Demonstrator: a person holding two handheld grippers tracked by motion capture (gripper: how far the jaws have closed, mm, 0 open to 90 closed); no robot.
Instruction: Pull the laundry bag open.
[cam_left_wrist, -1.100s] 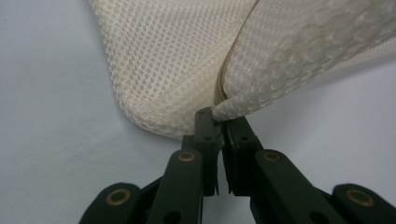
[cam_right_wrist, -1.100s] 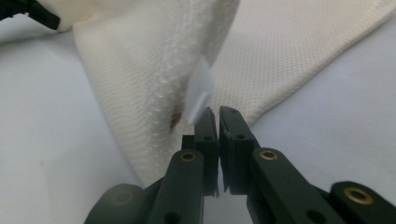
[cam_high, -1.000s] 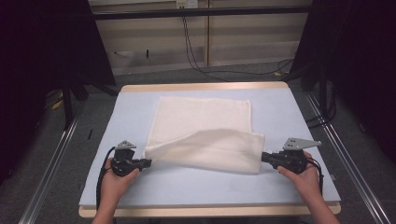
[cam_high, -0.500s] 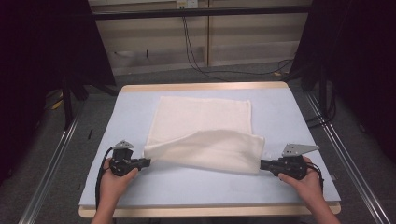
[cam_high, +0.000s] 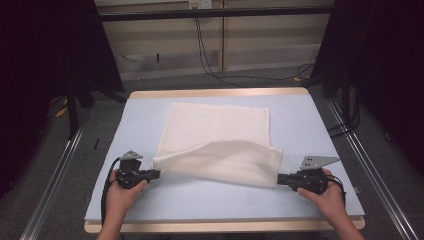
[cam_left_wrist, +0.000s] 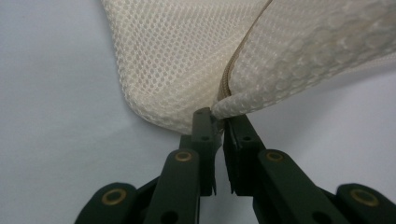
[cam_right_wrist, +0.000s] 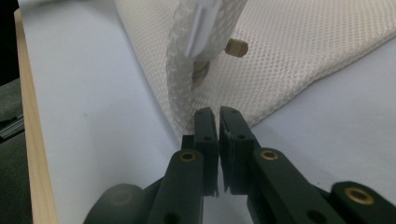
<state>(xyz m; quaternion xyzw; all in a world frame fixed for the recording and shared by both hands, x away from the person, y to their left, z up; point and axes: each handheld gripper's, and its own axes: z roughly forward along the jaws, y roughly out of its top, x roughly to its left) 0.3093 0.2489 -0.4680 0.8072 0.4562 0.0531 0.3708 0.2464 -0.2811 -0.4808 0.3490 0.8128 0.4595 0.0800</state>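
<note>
Cream mesh laundry bag (cam_high: 220, 145) lies mid-frame on the blue worktop (cam_high: 310, 130), its lower edge lifted. The left gripper (cam_high: 156, 173) and right gripper (cam_high: 280, 179) each pinch a corner, jaws nearly closed. With so little fabric caught, a corner could slip free under uneven pulling.

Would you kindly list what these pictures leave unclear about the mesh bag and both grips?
- Mesh bag contents: high view, folded layers cover them.
- Left gripper bite depth: left gripper view, jaws cover the corner.
- Right gripper hold: right gripper view, fabric edge hidden behind jaws.
</note>
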